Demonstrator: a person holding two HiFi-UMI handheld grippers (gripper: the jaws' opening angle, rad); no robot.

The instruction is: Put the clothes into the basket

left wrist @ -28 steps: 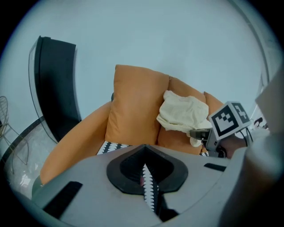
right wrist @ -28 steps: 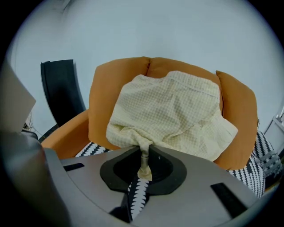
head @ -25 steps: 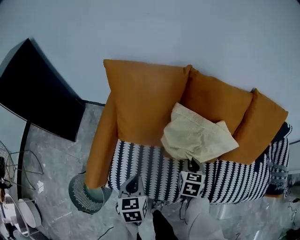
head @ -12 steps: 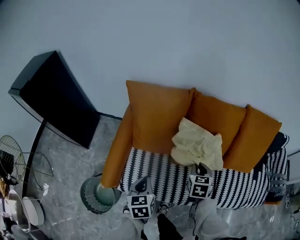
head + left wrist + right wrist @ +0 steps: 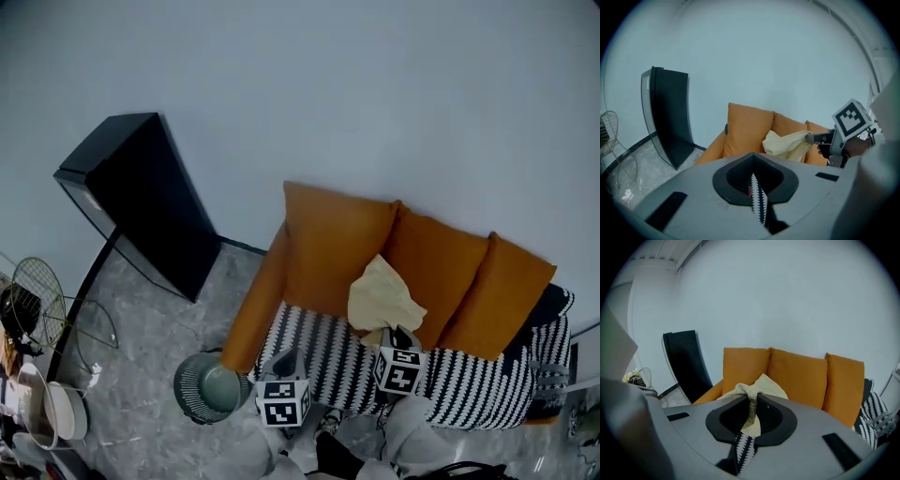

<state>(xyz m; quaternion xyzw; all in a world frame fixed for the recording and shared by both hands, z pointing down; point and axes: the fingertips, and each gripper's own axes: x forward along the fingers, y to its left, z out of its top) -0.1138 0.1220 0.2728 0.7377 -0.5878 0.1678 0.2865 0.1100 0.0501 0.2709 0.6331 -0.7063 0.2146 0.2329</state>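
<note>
An orange-cushioned sofa [image 5: 328, 244] with a black-and-white striped seat stands against the pale wall. A tall black panel [image 5: 141, 197] leans at its left end. The round basket [image 5: 187, 396] sits on the grey floor between them, tucked against the sofa's left arm.

The cream cloth [image 5: 380, 295] is bunched and pinched at one gathered corner. It hangs in front of the middle back cushion. Its loose body trails from the grip towards the backrest, and its lower edge is hidden, so I cannot tell whether it clears the seat.

The right tongs [image 5: 752, 401] are clenched on that corner, with the fabric squeezed between the pads. The left tongs [image 5: 752, 157] are closed with nothing between them.

The coming move turns on one relation. The basket lies down and to the left of the held cloth, beyond the sofa arm, with the left tongs between the two. The left hand is nearer the basket, but the right hand carries the load, so it probably has to sweep leftward across the seat and then lower.

Both hands are held side by side at the sofa's front edge. The tongs point forward and downward, and the marker cubes face up.
</note>
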